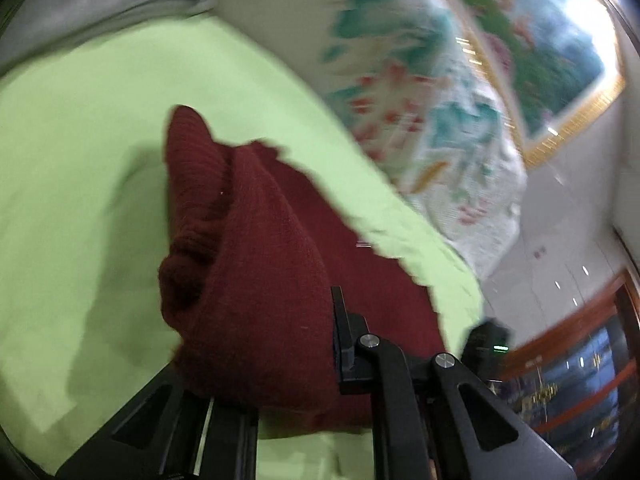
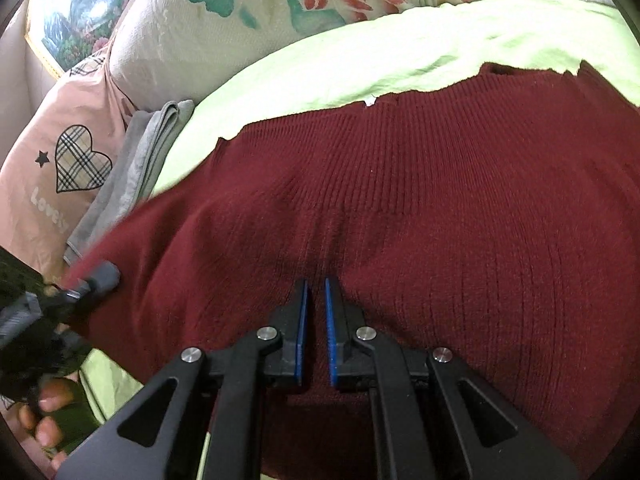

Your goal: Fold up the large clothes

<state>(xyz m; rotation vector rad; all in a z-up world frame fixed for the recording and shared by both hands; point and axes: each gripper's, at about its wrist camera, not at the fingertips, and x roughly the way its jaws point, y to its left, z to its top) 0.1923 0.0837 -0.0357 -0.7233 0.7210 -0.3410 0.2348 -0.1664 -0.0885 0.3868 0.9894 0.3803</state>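
A dark red knit sweater (image 2: pixel 400 200) lies spread across the light green bed sheet (image 2: pixel 360 60). My right gripper (image 2: pixel 316 282) points down onto its ribbed part. Its blue pads (image 2: pixel 329 320) are nearly together, and the knit puckers into them at the tips. In the left wrist view a bunched fold of the sweater (image 1: pixel 248 248) is draped over my left gripper (image 1: pixel 312 304) and hides its left finger. The fold lies against the right finger (image 1: pixel 340 320) and is pinched. The right wrist view shows the left gripper (image 2: pixel 102 278) at the sweater's left edge, with that edge raised.
A floral quilt (image 2: pixel 248 12) is piled along the far side of the bed. A pink pillow with a plaid heart (image 2: pixel 76 160) and a folded grey cloth (image 2: pixel 136 168) lie at the left. A person's fingers (image 2: pixel 44 404) hold the left tool. Beyond the bed edge are white floor (image 1: pixel 560 248) and wooden furniture (image 1: pixel 580 360).
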